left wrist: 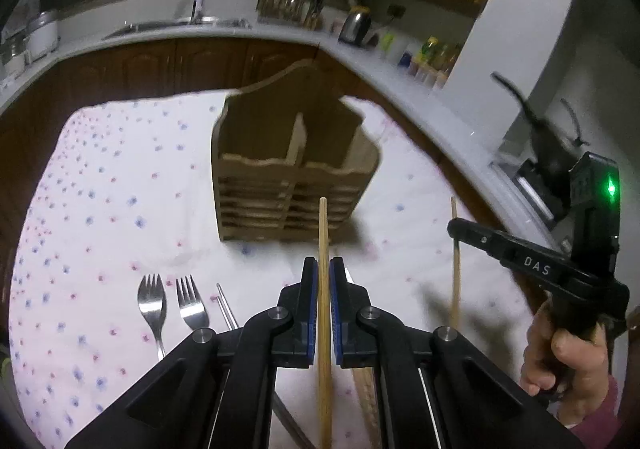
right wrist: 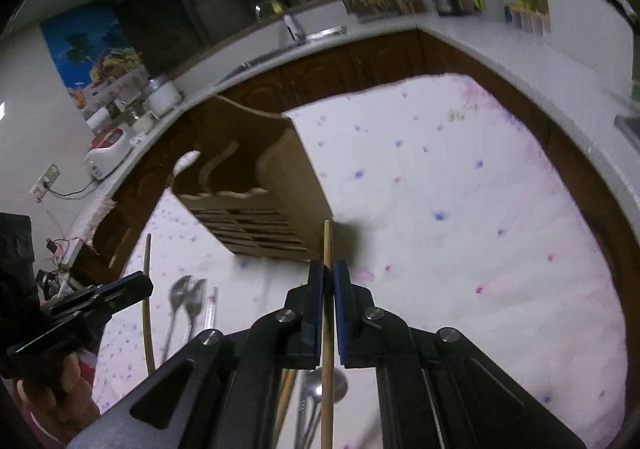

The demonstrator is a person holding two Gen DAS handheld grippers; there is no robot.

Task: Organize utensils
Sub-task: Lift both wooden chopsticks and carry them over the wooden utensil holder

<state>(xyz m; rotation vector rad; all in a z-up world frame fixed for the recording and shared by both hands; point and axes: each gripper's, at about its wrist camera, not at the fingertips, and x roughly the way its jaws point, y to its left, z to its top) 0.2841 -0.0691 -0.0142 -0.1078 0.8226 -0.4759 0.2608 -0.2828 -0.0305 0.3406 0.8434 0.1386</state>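
Observation:
My left gripper is shut on a wooden chopstick that sticks out past the fingertips, above the cloth. Ahead stands a wooden two-compartment caddy, both compartments looking empty. My right gripper is shut on a second wooden chopstick, with the caddy ahead to its left. In the left wrist view the right gripper hangs at the right with its chopstick. Two forks and a metal chopstick lie on the cloth at the left.
A floral tablecloth covers the table. More utensils lie under the right gripper. Behind runs a curved kitchen counter with a sink, a kettle and a utensil rack. A hand grips the right tool.

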